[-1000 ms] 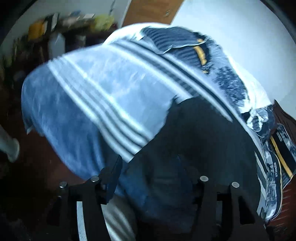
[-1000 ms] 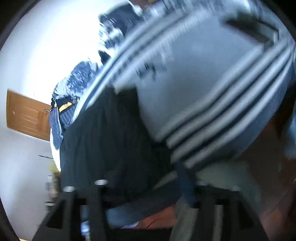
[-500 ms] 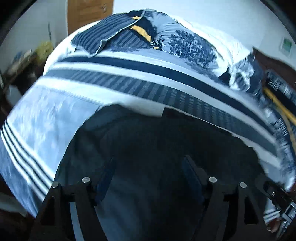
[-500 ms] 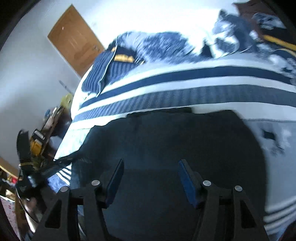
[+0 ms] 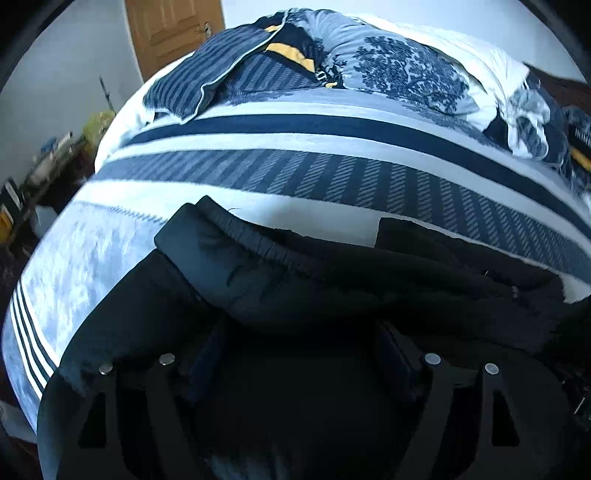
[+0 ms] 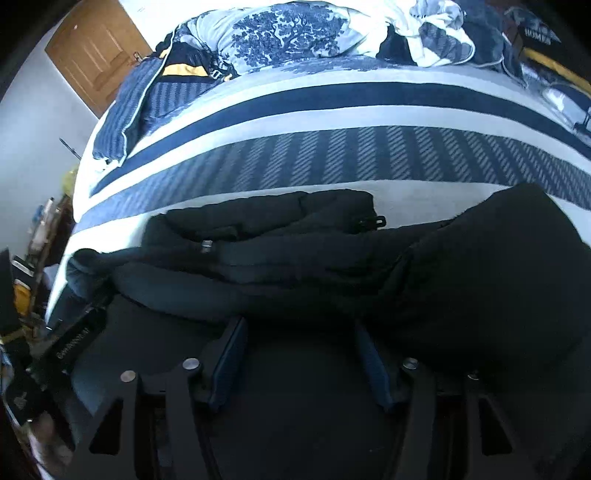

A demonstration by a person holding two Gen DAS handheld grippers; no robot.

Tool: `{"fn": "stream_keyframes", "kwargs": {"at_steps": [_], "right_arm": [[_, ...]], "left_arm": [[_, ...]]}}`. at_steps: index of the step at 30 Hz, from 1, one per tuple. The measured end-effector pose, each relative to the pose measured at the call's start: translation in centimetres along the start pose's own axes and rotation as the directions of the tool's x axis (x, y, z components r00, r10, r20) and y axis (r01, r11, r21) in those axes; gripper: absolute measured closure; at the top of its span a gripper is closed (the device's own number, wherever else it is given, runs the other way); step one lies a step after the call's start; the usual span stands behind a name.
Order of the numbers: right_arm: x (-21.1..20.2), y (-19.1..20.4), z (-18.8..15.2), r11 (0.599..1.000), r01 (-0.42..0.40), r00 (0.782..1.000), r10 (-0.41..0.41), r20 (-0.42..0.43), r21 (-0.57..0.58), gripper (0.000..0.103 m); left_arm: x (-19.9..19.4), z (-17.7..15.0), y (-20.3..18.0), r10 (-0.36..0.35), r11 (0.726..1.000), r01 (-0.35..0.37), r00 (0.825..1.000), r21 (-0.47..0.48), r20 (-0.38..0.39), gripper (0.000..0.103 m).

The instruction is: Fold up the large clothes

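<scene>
Both claws, left point(image 5: 299, 365) and right point(image 6: 299, 363), gape empty over the black jacket point(image 6: 295, 258) at the bed's point(image 6: 332, 110) near edge. I judge a fold begun; next I grip its near hem.

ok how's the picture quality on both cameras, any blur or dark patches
Left wrist: sharp, heavy fisheye bending of the striped bedspread; the black garment and left tool sit nearly lost in shadow. Right wrist: also sharp; right tool dim, bed edges curved.

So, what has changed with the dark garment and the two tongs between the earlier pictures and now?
Half a second ago the dark garment lay spread flat on the striped bedspread. Now its far part is bunched into a thick fold nearer both tongs, and a cuff shows at the left. The left tongs and right tongs stay open, low over the cloth, gripping nothing. The pillows have not moved.
</scene>
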State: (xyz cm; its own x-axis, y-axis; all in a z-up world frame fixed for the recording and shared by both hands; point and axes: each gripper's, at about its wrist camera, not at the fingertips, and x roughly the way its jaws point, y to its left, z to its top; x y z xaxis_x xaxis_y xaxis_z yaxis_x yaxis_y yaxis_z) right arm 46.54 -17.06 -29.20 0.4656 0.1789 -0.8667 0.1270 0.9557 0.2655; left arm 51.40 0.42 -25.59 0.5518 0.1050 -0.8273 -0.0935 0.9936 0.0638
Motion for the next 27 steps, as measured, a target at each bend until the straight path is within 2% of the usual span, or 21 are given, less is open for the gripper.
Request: {"fn": "stream_keyframes", "kwargs": {"at_steps": [2, 6, 8, 11, 13, 16, 19, 21, 23, 24, 25, 26, 27], "right_arm": [[0.3, 0.4, 0.0, 0.999, 0.044, 0.999, -0.043, 0.009, -0.026, 0.041], [1.2, 0.6, 0.9, 0.998, 0.063, 0.998, -0.063, -0.011, -0.016, 0.040], [-0.6, -0.4, 0.6, 1.000, 0.022, 1.000, -0.022, 0.012, 0.010, 0.039], [-5.5, -3.6, -0.4, 0.996, -0.082, 0.991, 0.077, 0.108, 0.043, 0.035], [-8.0, -5.9, -0.7, 0.995, -0.084, 0.984, 0.074, 0.159, 0.057, 0.030], [-9.7, -10.2, -0.2, 0.991, -0.064, 0.984, 0.043, 0.175, 0.120, 0.030], [-9.0, -14.5, 1.1, 0.978, -0.018, 0.990, -0.011, 0.138, 0.209, 0.030], [-7.0, -16.4, 2.0, 0.971, -0.048, 0.996, 0.028, 0.087, 0.236, 0.030], [-4.8, -17.2, 2.3, 0.964, -0.102, 0.995, 0.097, 0.033, 0.245, 0.032], [-4.1, -17.6, 2.2, 0.955, -0.138, 0.990, 0.136, 0.023, 0.262, 0.046], [-3.6, -17.6, 2.3, 0.947, -0.173, 0.984, 0.176, 0.015, 0.272, 0.070], [-3.2, -17.7, 2.3, 0.934, -0.215, 0.975, 0.221, 0.011, 0.286, 0.076], [-3.2, -17.7, 2.4, 0.932, -0.213, 0.976, 0.216, 0.022, 0.292, 0.094]], "left_arm": [[0.4, 0.3, -0.2, 0.000, 1.000, 0.000, 1.000, 0.003, -0.014, 0.022], [-0.1, 0.5, 0.7, -0.028, 0.999, 0.029, 0.998, 0.022, -0.065, 0.022], [-1.9, 0.5, 2.2, -0.040, 0.999, 0.041, 0.999, 0.021, -0.025, 0.022], [-4.0, 1.0, 5.9, -0.054, 0.998, 0.056, 0.997, -0.022, 0.054, 0.022], [-4.3, 1.6, 8.4, -0.049, 0.997, 0.053, 0.997, -0.061, 0.066, 0.022], [-2.7, 3.0, 11.4, -0.016, 0.992, 0.018, 1.000, -0.126, 0.017, 0.022], [0.5, 4.4, 12.8, -0.048, 0.987, 0.033, 0.995, -0.159, -0.088, 0.022], [2.1, 4.7, 12.7, -0.078, 0.985, 0.055, 0.987, -0.161, -0.139, 0.022], [2.8, 4.6, 11.9, -0.115, 0.985, 0.092, 0.981, -0.144, -0.154, 0.025], [2.9, 4.5, 11.5, -0.127, 0.986, 0.109, 0.980, -0.125, -0.150, 0.043], [3.1, 4.5, 10.7, -0.143, 0.987, 0.129, 0.977, -0.092, -0.159, 0.078], [3.2, 4.4, 10.5, -0.161, 0.985, 0.149, 0.972, -0.082, -0.173, 0.098], [3.2, 4.3, 10.2, -0.192, 0.980, 0.179, 0.966, -0.086, -0.174, 0.102]]}}
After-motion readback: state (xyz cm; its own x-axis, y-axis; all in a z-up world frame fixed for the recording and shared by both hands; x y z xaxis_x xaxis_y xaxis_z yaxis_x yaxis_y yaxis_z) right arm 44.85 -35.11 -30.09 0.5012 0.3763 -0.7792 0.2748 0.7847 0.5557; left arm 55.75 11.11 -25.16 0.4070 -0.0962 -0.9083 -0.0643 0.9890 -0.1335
